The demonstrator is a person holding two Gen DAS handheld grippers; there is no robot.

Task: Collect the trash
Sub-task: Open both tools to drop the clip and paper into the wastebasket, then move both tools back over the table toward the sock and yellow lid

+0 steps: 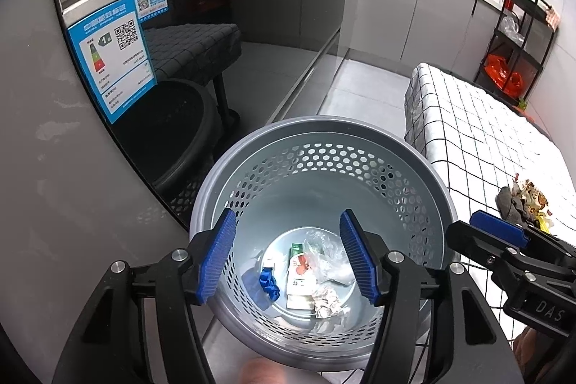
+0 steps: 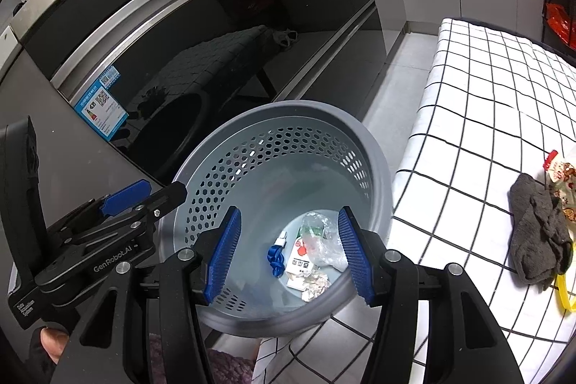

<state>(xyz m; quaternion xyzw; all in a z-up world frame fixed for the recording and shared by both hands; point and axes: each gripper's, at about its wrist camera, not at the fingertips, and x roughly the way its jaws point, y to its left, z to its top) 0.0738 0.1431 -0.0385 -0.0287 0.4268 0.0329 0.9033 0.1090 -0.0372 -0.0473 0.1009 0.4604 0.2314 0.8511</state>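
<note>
Item one, far left: we note the dark glass oven door (image 2: 201, 67) with its blue energy label (image 2: 102, 108), standing just behind the bin. Item two: our left gripper (image 1: 288, 254), fingers spread wide with nothing between them, poised over the bin's mouth. Item three, centre: the grey perforated waste bin (image 1: 414, 175) on the floor between the oven and the table, holding a small carton (image 1: 298, 276), a crumpled paper wad (image 1: 329, 303), clear plastic film (image 1: 324, 247) and a blue scrap (image 1: 269, 283). Item four: our right gripper (image 2: 289, 251), likewise splayed and empty, beside the left one above the bin. Item five, right: the checked tablecloth (image 2: 478, 117), carrying the remaining trash near its right edge, namely a dark grey rag (image 2: 538, 236) lying against a printed snack wrapper (image 2: 561, 179). We judge both light and limp; the rag is soft and should bunch readily if pinched at its raised middle fold, while the wrapper looks slick and is best taken by a flat edge.
</note>
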